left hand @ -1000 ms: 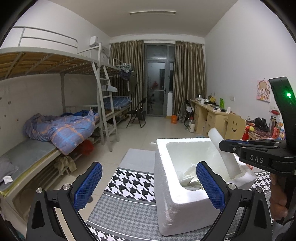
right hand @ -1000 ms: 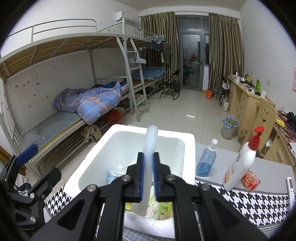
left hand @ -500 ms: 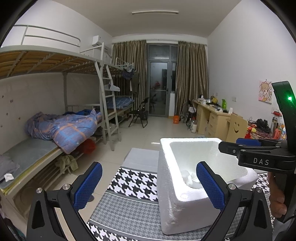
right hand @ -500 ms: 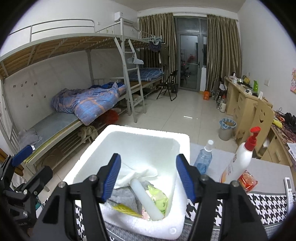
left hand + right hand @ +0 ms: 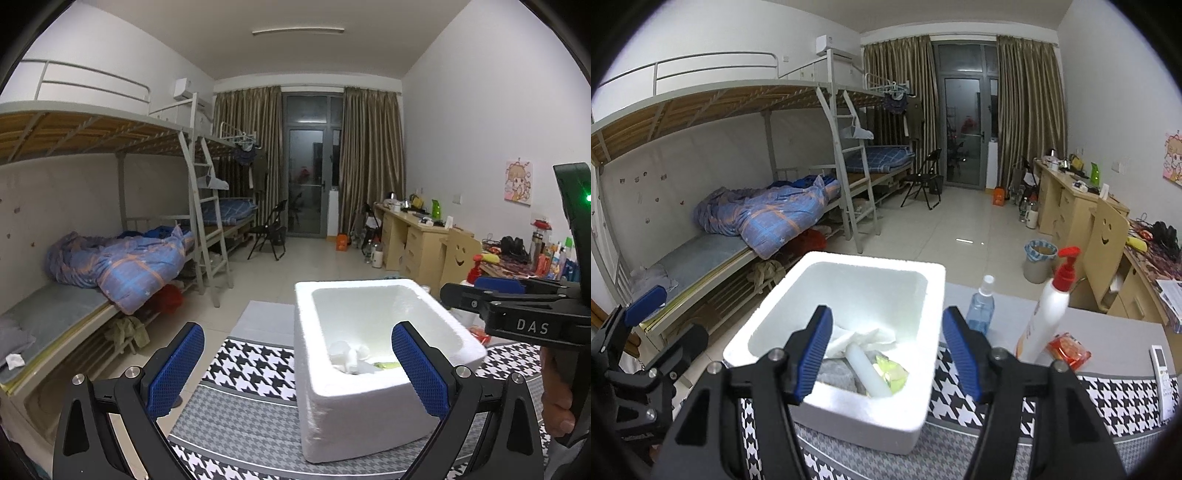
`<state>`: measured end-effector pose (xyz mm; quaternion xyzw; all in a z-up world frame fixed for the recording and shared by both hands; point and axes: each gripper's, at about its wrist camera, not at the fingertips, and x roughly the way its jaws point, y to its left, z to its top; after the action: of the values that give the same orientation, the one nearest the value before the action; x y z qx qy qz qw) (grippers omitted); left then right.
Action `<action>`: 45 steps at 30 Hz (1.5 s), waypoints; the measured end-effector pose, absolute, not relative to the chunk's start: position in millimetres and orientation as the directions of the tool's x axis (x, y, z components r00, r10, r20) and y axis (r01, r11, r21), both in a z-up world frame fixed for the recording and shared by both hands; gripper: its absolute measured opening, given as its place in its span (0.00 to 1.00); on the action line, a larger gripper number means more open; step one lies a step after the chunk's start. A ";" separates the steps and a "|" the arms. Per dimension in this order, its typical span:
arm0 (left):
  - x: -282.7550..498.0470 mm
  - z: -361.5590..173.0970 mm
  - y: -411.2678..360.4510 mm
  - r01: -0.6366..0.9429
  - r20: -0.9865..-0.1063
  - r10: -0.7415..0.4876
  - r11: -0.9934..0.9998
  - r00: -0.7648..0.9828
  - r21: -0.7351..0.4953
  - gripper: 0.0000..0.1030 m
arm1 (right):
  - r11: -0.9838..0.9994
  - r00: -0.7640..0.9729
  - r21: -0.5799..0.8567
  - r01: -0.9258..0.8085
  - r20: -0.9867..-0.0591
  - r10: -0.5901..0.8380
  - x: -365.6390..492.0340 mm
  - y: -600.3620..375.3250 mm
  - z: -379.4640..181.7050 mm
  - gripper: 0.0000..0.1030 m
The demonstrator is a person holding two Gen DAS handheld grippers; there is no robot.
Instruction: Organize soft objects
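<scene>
Blue-padded fingers of the right gripper (image 5: 886,347) are seen wide apart at the bottom centre of the right view, with nothing between them. A second ago a white foam tube was pinched there; it has since been released and now lies inside the box (image 5: 925,295), so that drop can be judged done. The tube (image 5: 868,373) is found slanted among the other soft things: a white cloth (image 5: 864,338) behind it, a yellow-green packet (image 5: 892,371) touching its right side, and something grey to its left. The gripper appears to have been drawn back slightly from the box since the release.

At the bottom of the left view, the left gripper (image 5: 297,369) is likewise held wide and empty; little change is seen in it. The box's near left corner falls between its fingers in the picture, but no contact can be made out. The right gripper's black body is seen at the right edge, above the box's far right rim.

Right of the box, on the houndstooth cloth (image 5: 960,398), a spray bottle (image 5: 980,308), a pump bottle (image 5: 1049,310), a red packet (image 5: 1069,350) and a remote (image 5: 1161,369) are left standing or lying. Whether the red packet counts as soft cannot be told; if so, it would likely be next.

Farther off, bunk beds (image 5: 757,218) with a blue quilt are seen at left and desks (image 5: 1067,206) at right.
</scene>
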<state>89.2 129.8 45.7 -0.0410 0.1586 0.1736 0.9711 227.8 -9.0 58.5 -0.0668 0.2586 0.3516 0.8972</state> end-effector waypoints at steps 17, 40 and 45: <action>80.6 55.0 88.4 -0.315 -0.299 0.305 0.949 0.904 0.014 0.99 | 0.770 0.682 0.082 -0.633 -0.412 0.605 200.4 -56.6 70.8 0.92; 57.9 59.7 51.0 -0.249 -0.245 0.240 0.968 0.939 -0.007 0.99 | 0.771 0.726 0.062 -0.634 -0.295 0.622 154.2 -111.7 60.5 0.99; 54.5 57.7 47.1 -0.242 -0.232 0.233 0.970 0.944 -0.011 0.99 | 0.783 0.747 0.029 -0.622 -0.278 0.604 146.0 -113.5 54.5 0.99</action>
<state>54.5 47.1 57.7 -0.0194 0.1153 0.1203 0.9858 146.0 -113.5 54.5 -0.0327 0.1371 0.3281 0.9341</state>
